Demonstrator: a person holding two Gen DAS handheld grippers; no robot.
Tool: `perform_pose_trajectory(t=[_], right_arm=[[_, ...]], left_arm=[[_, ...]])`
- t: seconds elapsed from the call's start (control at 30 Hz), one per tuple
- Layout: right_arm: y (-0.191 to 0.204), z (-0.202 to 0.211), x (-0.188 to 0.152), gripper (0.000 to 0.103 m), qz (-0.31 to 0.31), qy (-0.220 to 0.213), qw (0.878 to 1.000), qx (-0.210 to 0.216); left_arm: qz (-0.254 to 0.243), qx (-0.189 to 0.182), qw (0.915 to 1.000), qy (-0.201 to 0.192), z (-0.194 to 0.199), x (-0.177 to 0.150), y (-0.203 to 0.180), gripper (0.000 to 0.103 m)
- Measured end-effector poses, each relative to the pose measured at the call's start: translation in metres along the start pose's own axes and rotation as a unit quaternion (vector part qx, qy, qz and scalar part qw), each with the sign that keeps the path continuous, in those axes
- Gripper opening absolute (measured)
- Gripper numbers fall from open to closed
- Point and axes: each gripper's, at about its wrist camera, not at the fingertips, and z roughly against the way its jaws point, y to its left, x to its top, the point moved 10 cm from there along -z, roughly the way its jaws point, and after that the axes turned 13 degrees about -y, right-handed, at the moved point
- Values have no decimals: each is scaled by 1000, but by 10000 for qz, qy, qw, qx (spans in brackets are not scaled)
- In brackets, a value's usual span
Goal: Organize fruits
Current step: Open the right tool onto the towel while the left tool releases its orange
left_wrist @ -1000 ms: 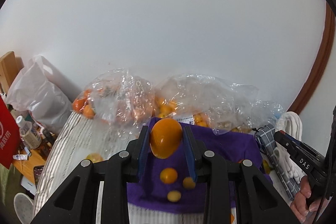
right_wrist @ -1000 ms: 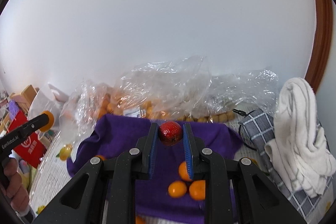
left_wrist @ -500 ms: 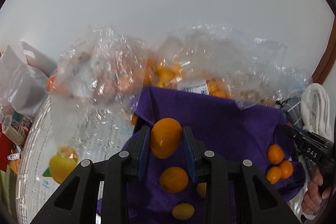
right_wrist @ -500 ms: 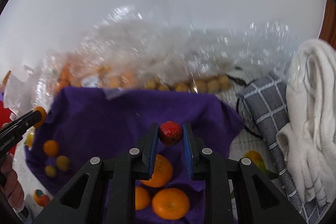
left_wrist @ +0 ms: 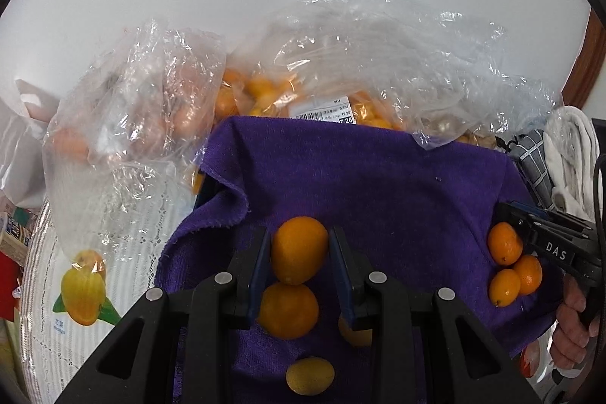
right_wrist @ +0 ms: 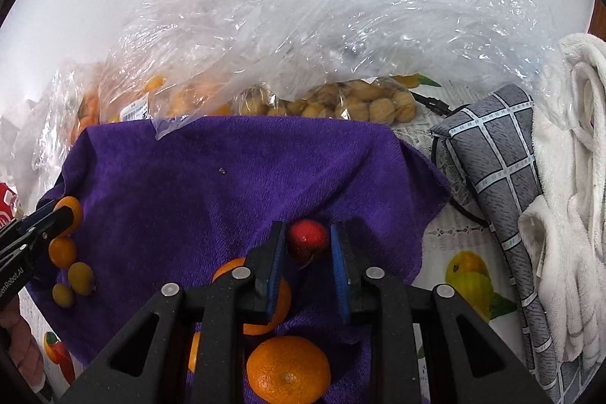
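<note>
Both fruits have come down low over the purple towel [left_wrist: 378, 184]. Left hand-held gripper [left_wrist: 300, 252] squeezes an orange kumquat [left_wrist: 299, 248] above its pile. Right hand-held gripper [right_wrist: 307, 245] is opening around the red fruit [right_wrist: 306, 237] by the tangerines [right_wrist: 288, 370]. Clear bags [left_wrist: 360, 63] behind hold more fruit to sort.

A home, by the look of it. Supermarket fruit bags [left_wrist: 341, 70] crowd a fruit-print tablecloth [left_wrist: 75, 275] beside folded white towels [right_wrist: 568, 214], against a plain wall.
</note>
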Motion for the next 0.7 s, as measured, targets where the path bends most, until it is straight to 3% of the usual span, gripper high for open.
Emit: perform_pose_trajectory(t=[0.1,0.17,0.5,0.7], right_arm=[[0,4,4,46,-21,-86,10000,27],[3,8,5,50,35,-122,9999,60],[31,70,10,51,292,-502,9983,19],[24,124,-3,51,348,-903,9946,-362]], left_arm=[[-32,-42,10000,16,0,0,-3,30],[-55,-43,10000,-14,1,2,-5,30],[120,-243,9979,-589,39,37,-8,31],[49,-601,9940,-914,82,58,-17,31]])
